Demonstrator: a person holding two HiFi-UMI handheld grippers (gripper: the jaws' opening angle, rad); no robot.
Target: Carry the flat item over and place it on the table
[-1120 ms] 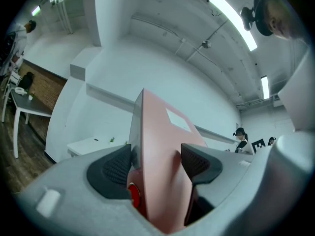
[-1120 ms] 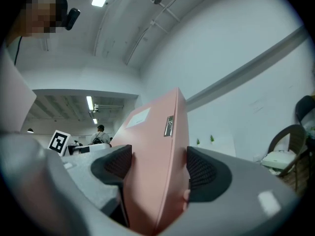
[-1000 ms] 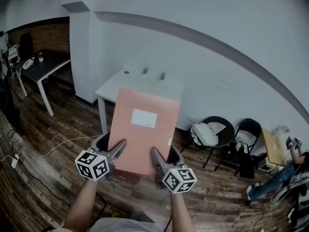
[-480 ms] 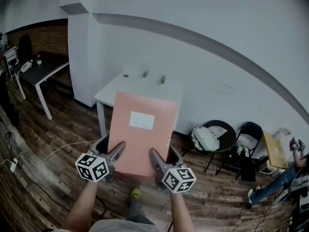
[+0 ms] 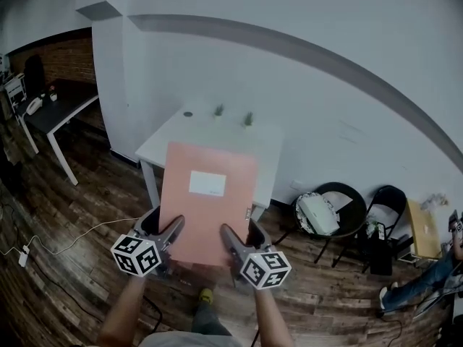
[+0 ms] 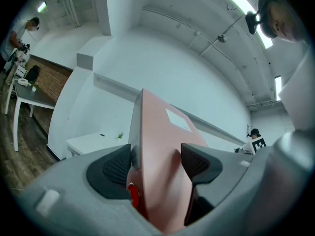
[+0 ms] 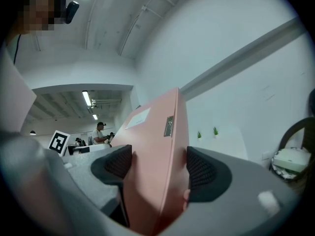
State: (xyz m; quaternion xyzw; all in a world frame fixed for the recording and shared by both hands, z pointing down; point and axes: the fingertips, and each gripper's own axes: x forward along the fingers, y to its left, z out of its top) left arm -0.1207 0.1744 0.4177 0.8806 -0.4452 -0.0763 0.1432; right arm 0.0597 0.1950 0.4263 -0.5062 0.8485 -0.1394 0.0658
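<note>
A flat salmon-pink folder with a white label is held out in front of me, above the wooden floor. My left gripper is shut on its near left corner, and my right gripper is shut on its near right corner. In the left gripper view the folder stands on edge between the black pads. The right gripper view shows the folder clamped between the pads. A white table stands ahead by the wall, partly hidden behind the folder.
Two small plants and a dark round thing sit on the white table. A dark desk stands at the left. Two black chairs stand at the right, one bearing a white thing. Cables lie on the floor. A person's legs show at the far right.
I have moved closer to the white table with the folder. Both grippers keep their hold on it.
</note>
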